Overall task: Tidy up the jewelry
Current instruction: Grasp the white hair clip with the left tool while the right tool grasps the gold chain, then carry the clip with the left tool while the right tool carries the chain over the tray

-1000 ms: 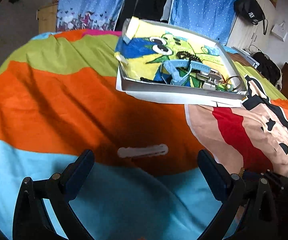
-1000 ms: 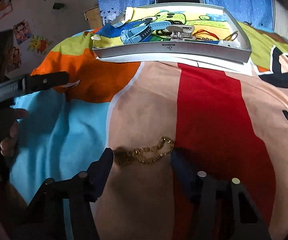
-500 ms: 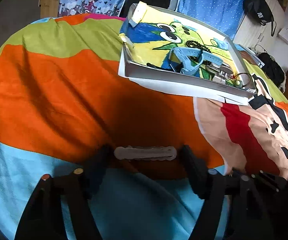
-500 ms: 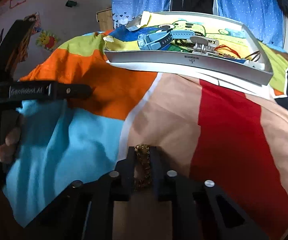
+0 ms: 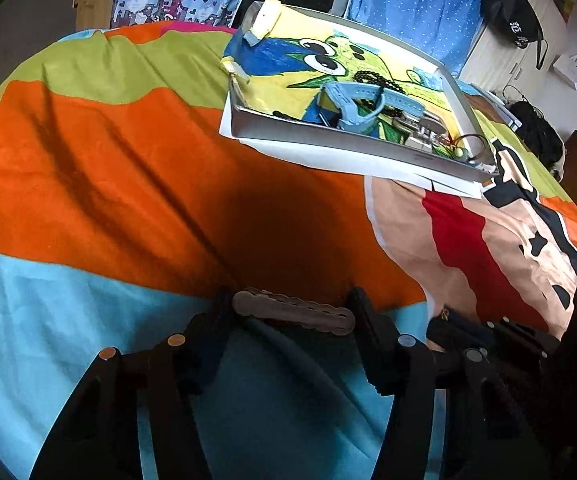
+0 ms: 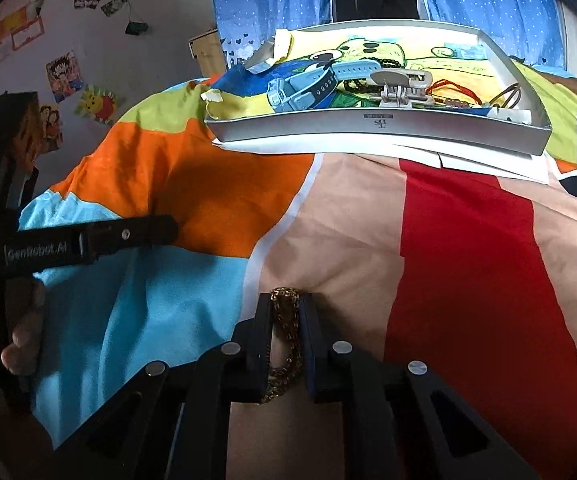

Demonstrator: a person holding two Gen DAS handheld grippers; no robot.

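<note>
Bright striped bedding covers the bed (image 5: 128,168); the left gripper (image 5: 292,312) has just been closing and pinches a pale hair clip (image 5: 294,311) by both ends, long axis crosswise; the right gripper (image 6: 284,308) is clamped on a bunched gold chain (image 6: 284,332); the tray (image 6: 376,128) lies far ahead of both, nearer the right.

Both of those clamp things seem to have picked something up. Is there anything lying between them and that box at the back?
Nothing visible. The right hand-held gripper holds the gold chain, the left hand-held gripper the pale hair clip. Between them and the grey tray lies only bare bedspread.
</note>
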